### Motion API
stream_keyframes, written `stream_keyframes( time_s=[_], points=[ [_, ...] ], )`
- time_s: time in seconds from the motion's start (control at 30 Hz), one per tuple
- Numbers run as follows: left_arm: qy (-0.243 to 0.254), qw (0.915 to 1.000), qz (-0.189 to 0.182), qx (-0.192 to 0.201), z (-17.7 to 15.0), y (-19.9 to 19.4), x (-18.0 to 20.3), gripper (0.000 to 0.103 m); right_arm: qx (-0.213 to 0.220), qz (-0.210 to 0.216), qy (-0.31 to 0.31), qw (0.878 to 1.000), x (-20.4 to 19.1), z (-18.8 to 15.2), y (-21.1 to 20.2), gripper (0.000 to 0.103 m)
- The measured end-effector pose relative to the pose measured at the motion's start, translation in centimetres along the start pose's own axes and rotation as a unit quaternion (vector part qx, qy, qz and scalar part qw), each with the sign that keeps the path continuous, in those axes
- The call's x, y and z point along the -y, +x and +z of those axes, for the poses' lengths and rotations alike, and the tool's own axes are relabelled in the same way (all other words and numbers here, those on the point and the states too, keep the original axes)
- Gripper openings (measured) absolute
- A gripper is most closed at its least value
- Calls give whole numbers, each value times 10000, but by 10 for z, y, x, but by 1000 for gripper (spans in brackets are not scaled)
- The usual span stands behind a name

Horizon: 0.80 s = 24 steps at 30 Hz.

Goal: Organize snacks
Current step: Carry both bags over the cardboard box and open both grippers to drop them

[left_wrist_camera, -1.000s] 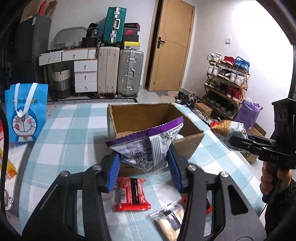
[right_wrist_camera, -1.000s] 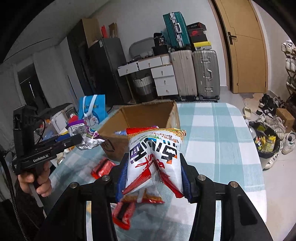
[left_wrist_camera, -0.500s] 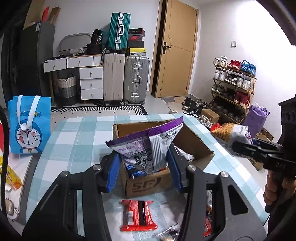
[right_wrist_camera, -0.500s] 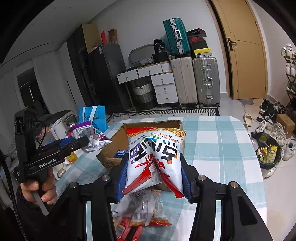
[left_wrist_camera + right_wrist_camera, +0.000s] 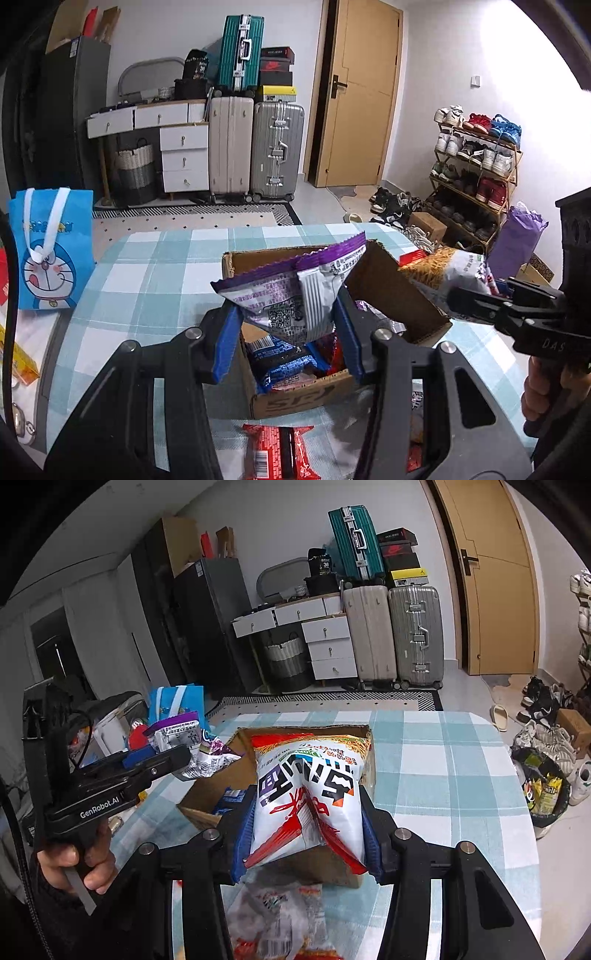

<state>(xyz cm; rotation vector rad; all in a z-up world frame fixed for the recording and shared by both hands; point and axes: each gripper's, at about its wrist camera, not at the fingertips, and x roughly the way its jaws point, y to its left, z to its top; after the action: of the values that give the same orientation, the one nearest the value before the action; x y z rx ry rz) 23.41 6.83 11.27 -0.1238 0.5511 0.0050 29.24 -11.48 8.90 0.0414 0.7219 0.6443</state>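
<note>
My left gripper [image 5: 288, 343] is shut on a purple and silver snack bag [image 5: 291, 295], held above the open cardboard box [image 5: 299, 400]. The box holds a blue packet [image 5: 284, 360] and other snacks. My right gripper [image 5: 304, 843] is shut on a white and red snack bag [image 5: 308, 794], also over the box [image 5: 207, 814]. The right gripper with its bag [image 5: 443, 275] shows at the right of the left wrist view. The left gripper with its bag [image 5: 177, 734] shows at the left of the right wrist view.
A red packet [image 5: 279, 454] lies on the checked tablecloth [image 5: 147, 288] in front of the box. A clear wrapped snack [image 5: 280, 912] lies near me. A blue cartoon bag [image 5: 50, 251] stands at the table's left. Suitcases, drawers and a shoe rack stand beyond.
Both grippers have risen and moved forward with their bags, so they now stand over the box and its inside shows.
</note>
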Motion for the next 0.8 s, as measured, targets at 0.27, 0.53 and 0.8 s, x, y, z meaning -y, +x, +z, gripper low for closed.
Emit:
stream_keyframes(
  time_s=[0.27,0.53,0.8],
  points=[
    [119,9998,74,-127,3,35,4,45,-188,47,39,9998,1,5,33,49],
    [252,9993,242,-150,4,70,11,45,-324,-240,-16,9992,-2,10,65,49],
    [294,9988,314,-235,2,97,11,45,-385,-412,-51,9984,-2,17,88,49]
  ],
)
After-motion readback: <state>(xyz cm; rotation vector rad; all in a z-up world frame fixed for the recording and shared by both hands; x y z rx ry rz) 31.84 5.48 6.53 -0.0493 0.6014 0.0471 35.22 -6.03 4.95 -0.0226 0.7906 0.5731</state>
